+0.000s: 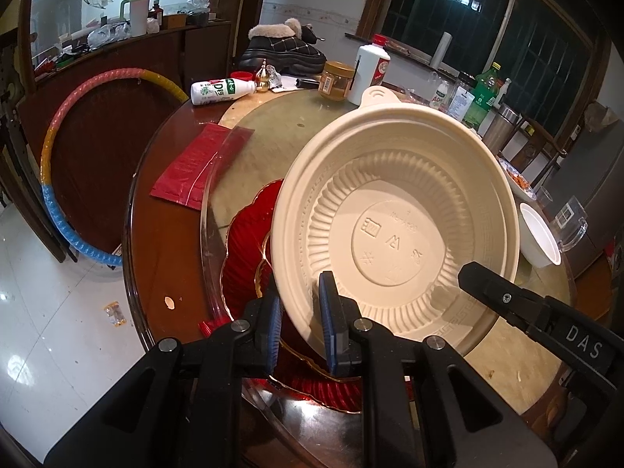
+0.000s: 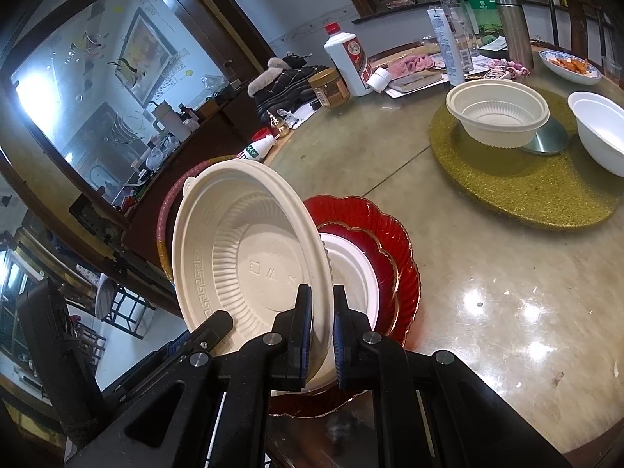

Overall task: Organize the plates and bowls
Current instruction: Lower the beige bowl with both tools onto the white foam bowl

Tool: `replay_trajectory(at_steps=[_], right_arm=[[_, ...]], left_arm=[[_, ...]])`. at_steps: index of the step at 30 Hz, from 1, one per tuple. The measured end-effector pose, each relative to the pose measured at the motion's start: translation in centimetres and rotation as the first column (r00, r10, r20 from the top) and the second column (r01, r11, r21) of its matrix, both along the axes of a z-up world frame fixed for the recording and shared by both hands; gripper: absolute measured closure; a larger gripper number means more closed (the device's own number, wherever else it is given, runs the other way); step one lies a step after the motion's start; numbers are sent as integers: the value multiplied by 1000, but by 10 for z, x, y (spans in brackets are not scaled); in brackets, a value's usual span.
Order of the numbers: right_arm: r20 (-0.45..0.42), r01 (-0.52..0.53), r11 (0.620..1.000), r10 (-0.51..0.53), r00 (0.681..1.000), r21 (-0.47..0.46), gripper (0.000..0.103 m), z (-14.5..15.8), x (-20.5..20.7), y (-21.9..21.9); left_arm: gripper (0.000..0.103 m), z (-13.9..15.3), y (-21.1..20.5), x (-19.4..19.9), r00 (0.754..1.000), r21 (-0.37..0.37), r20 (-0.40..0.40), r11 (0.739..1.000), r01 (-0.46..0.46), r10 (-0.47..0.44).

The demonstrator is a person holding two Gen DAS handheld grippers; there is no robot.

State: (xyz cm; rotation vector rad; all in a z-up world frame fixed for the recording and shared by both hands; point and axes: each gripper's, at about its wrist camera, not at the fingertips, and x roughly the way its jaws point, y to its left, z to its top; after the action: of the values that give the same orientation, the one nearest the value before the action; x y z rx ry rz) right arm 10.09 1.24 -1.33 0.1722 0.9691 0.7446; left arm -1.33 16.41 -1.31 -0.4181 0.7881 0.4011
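**Cream plate — held at both rims, tilted over the red stack**

You hold the cream plate on edge: left gripper and right gripper jaws each pinching opposite rims. The red plate with a white plate lies directly beneath. Cream bowl and white bowl sit well apart on the gold mat — nothing on the table obstructs.

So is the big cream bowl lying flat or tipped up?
Tipped up. The cream bowl stands on edge over the red plates, rim pinched by left gripper and right gripper.
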Motion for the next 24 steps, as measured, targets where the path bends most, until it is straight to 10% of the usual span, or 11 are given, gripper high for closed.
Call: replay_trajectory(at_steps=[24], right_arm=[[-32, 8, 1000, -8, 999, 0, 93, -9, 5, -2]], left_arm=[[87, -3, -3, 9, 999, 21, -25, 999, 24, -24]])
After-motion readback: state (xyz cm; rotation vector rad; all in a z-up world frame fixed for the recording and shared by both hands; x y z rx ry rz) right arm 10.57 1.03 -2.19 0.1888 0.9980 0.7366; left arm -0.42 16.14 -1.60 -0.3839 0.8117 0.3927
